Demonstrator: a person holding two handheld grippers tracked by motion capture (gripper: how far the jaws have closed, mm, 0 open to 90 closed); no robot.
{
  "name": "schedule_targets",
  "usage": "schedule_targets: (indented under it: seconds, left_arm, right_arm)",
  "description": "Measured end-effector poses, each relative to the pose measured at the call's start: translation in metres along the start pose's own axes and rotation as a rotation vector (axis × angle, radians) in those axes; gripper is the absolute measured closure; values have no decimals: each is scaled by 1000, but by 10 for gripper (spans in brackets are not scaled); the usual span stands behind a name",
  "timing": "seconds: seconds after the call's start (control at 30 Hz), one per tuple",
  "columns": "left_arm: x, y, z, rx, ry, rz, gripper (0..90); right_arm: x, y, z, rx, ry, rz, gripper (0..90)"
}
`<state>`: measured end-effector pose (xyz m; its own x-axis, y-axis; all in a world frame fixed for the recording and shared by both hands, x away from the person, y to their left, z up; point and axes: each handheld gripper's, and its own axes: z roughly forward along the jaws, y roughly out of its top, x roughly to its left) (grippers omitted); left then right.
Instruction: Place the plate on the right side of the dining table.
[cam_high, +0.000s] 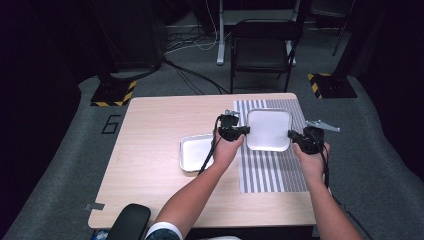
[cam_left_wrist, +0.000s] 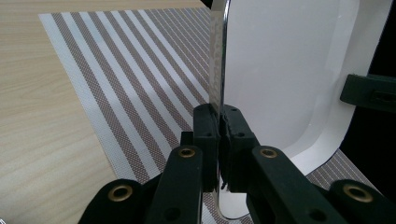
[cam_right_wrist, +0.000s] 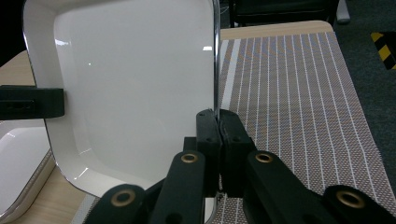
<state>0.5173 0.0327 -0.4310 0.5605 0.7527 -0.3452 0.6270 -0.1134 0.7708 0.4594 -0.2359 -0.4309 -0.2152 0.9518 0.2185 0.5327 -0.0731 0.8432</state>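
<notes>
A white square tray (cam_high: 268, 129) with a metal rim hangs over the striped placemat (cam_high: 272, 170), held from both sides. My left gripper (cam_high: 242, 131) is shut on its left rim, and my right gripper (cam_high: 295, 136) is shut on its right rim. In the left gripper view, the tray (cam_left_wrist: 280, 70) stands edge-on in the left gripper (cam_left_wrist: 219, 114), above the placemat (cam_left_wrist: 140, 84). In the right gripper view, the right gripper (cam_right_wrist: 217, 119) pinches the rim of the tray (cam_right_wrist: 135, 84). A second white tray (cam_high: 195, 152) lies flat on the bare wood left of the placemat.
The second tray (cam_right_wrist: 18, 158) lies low at the left in the right gripper view. A black folding chair (cam_high: 262, 47) stands behind the table. A black rounded object (cam_high: 130, 220) sits at the table's front left edge. Cables cross the floor beyond.
</notes>
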Motion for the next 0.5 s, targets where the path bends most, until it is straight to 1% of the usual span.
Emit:
schedule_targets:
  seconds: [0.1, 0.17, 0.23, 0.27, 0.33, 0.37, 0.43, 0.5]
  left_arm:
    - [0, -1, 2, -6, -2, -6, 859]
    - [0, -1, 3, 1, -5, -3, 859]
    - [-1, -2, 6, -6, -3, -10, 860]
    - [-1, -2, 6, 2, -8, -7, 859]
    - [-1, -3, 8, -4, -6, -14, 859]
    - [-1, -3, 9, 3, -9, -10, 859]
    - [-2, -4, 12, -4, -8, -14, 859]
    - [-2, -5, 14, 1, -7, -13, 859]
  right_arm:
    - [0, 0, -1, 0, -4, 0, 880]
    - [-1, 0, -1, -2, -9, -12, 881]
    - [-1, 0, -1, -1, -15, -16, 881]
    - [-2, 0, -1, 0, -17, -19, 881]
    - [-3, -1, -1, 2, -19, -19, 881]
    - [-4, -1, -1, 4, -21, -19, 881]
    - [-5, -2, 0, 7, -23, -17, 881]
    - [-7, -2, 1, 11, -24, -14, 881]
